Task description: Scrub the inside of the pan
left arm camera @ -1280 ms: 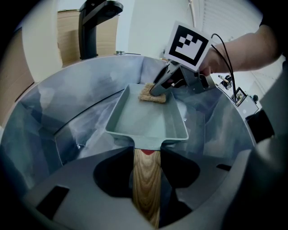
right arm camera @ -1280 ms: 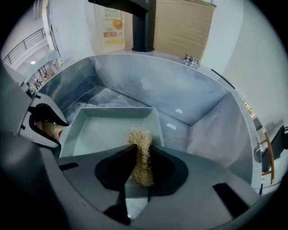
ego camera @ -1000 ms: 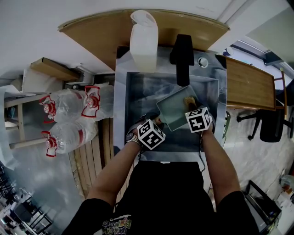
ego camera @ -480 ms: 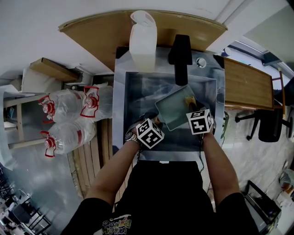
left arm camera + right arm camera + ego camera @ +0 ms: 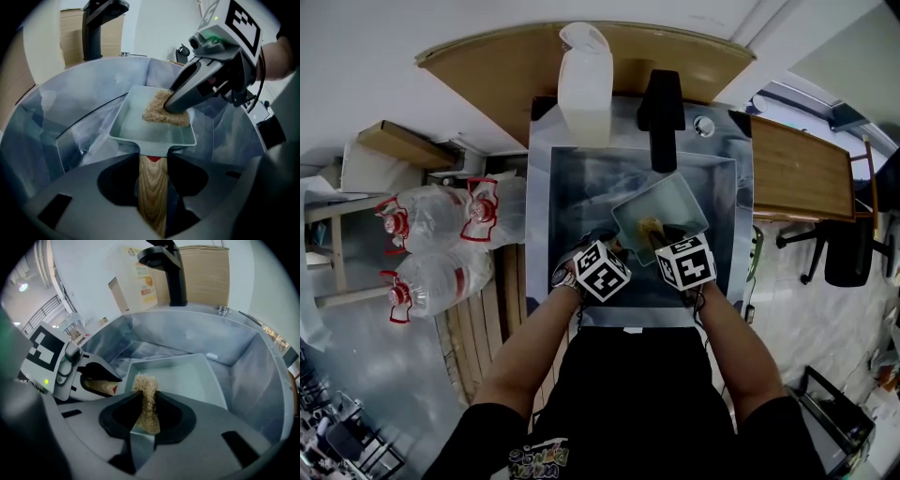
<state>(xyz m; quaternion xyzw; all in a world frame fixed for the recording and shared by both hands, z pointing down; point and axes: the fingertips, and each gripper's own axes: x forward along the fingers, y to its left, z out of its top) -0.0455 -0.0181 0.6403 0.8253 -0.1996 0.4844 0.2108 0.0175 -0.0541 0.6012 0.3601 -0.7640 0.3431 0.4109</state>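
Scrub pad (image 5: 147, 404), one, tan and coarse: your right gripper (image 5: 170, 106) has it pinched between its two jaws, and the pad's free end presses on the inner floor of the pan (image 5: 133, 123) near the far right corner as the left gripper view shows it.

One pan, pale green and square, sits inside the one steel sink (image 5: 539, 234), turned diagonally so that its single wooden handle (image 5: 152, 197) points toward you. Your left gripper (image 5: 152, 164) is clamped on that handle, one jaw on each side of the wood, just behind the red collar where the handle meets the pan.

Two grippers, each carrying one marker cube; the cubes sit side by side over the near half of the sink, apart from each other. Both your forearms reach forward from your body and converge toward the sink's near edge, left forearm (image 5: 530, 342) angled inward, right forearm (image 5: 731, 347) straighter; the right gripper slants down into the pan from the right.

One black faucet (image 5: 663, 108) stands at the back of the sink, with one translucent jug (image 5: 586, 89) just to its left. On the floor at your left lie clear bottles (image 5: 436, 281) showing three red caps.
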